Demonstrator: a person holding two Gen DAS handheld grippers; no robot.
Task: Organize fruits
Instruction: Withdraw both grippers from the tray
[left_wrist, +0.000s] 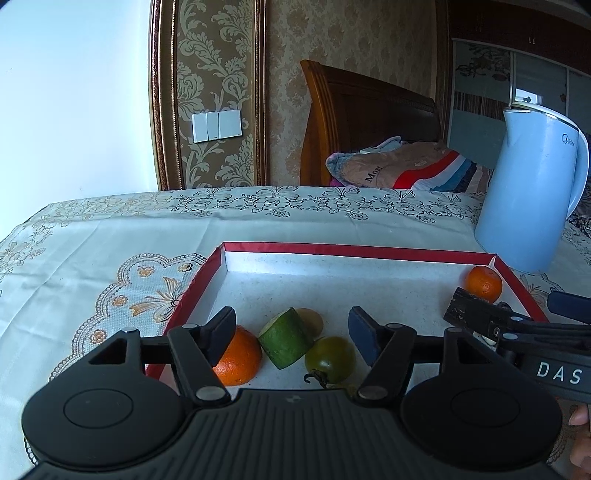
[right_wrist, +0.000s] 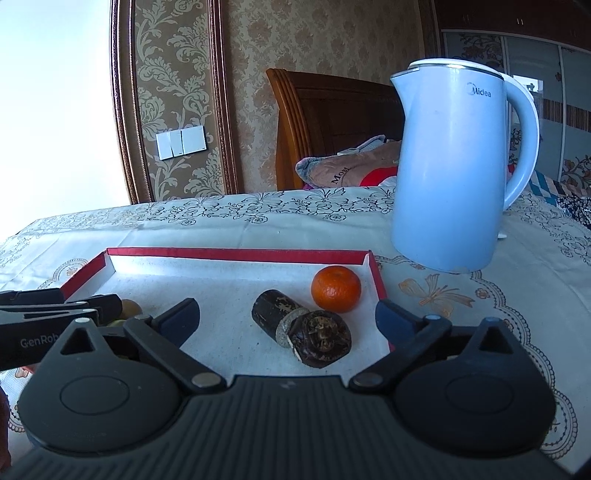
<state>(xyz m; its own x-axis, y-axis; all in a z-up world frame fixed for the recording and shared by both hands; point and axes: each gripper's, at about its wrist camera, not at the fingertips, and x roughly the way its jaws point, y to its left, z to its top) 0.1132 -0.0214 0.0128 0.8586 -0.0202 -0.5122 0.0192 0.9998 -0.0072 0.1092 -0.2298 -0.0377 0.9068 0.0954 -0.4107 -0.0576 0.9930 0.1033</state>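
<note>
A: Biggest first. Table under a lace cloth, bare stretch to the left of the tray, far edge meets the bed.
B: Kettle?
A: Pale blue, upright, just off the tray's far right corner, not touching it.
B: Tray?
A: Red rim, white floor, far half bare, roomy.
B: Tools?
A: Left tool jaws apart, nothing pinched; the fruit cluster sits between and beyond them. Right tool jaws spread wide, nothing pressed.
B: Fruits?
A: Near left: orange half by the left rim, partly behind a finger, green cut chunk, green tomato, close together. Small yellowish one behind the chunk, mostly hidden. Right side: whole tangerine near the right rim, dark cylinder piece lying against a dark round fruit.
</note>
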